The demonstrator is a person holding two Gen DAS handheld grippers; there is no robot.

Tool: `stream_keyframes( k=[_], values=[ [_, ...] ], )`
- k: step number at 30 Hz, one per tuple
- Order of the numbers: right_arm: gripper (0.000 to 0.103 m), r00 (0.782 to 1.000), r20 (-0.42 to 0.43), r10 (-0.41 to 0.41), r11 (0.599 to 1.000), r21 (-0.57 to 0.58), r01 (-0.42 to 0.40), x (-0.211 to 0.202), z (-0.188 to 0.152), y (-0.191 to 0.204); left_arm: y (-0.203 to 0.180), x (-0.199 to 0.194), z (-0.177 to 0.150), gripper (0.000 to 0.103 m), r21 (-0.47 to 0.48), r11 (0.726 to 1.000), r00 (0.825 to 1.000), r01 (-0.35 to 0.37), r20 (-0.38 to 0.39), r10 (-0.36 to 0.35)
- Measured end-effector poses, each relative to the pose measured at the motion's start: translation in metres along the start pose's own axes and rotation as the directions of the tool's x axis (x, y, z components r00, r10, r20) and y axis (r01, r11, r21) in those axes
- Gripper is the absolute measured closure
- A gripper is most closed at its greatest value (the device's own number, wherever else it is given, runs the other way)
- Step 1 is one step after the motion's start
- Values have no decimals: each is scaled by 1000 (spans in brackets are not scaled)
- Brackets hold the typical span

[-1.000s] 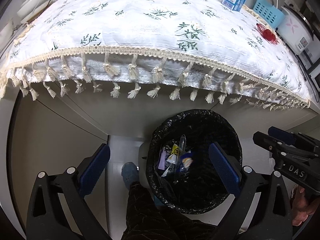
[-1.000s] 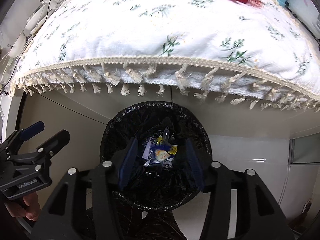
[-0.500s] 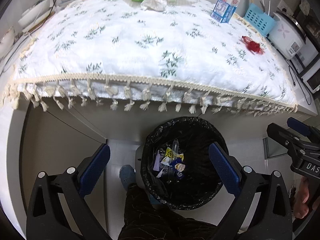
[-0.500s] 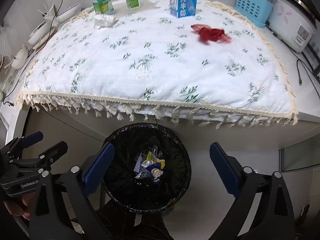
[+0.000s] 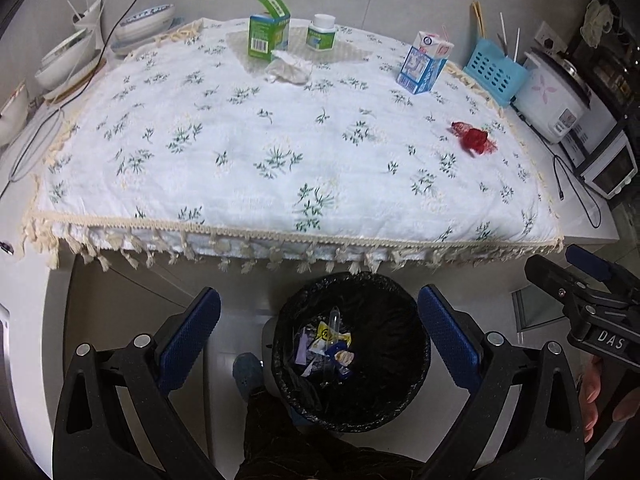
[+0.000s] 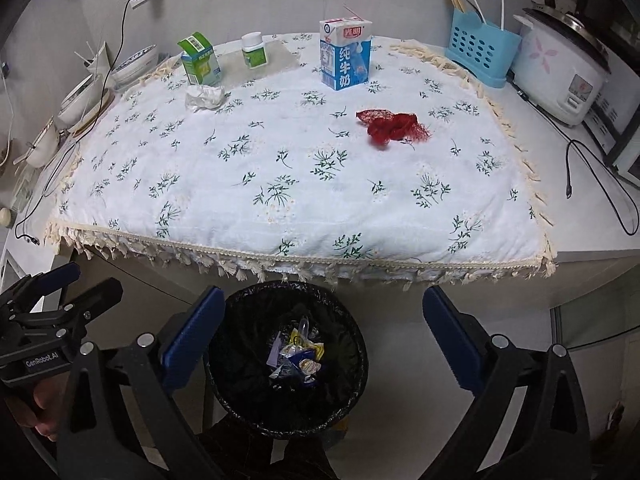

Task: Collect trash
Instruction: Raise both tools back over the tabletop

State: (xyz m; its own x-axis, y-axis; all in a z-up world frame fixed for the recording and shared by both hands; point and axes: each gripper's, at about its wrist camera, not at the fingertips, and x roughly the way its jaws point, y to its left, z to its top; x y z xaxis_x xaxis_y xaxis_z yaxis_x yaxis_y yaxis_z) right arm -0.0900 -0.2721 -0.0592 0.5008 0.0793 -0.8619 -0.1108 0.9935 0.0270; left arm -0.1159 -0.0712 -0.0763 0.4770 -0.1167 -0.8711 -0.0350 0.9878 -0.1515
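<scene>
Both grippers, left and right, hover wide-jawed above the bin

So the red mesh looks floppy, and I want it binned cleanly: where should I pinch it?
Take the red mesh at its bunched, thicker middle, coming straight down with the right gripper open wide. It lies flat and loose, so its thin frayed edges offer little hold.
</scene>
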Motion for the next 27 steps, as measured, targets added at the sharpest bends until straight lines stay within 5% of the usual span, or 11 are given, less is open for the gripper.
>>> stream_keyframes(
  k=[27],
  values=[
    [8, 996, 66, -52, 997, 60, 49, -4, 78, -28, -19, 7, 88, 6, 52, 998, 999, 18, 25, -19]
  ],
)
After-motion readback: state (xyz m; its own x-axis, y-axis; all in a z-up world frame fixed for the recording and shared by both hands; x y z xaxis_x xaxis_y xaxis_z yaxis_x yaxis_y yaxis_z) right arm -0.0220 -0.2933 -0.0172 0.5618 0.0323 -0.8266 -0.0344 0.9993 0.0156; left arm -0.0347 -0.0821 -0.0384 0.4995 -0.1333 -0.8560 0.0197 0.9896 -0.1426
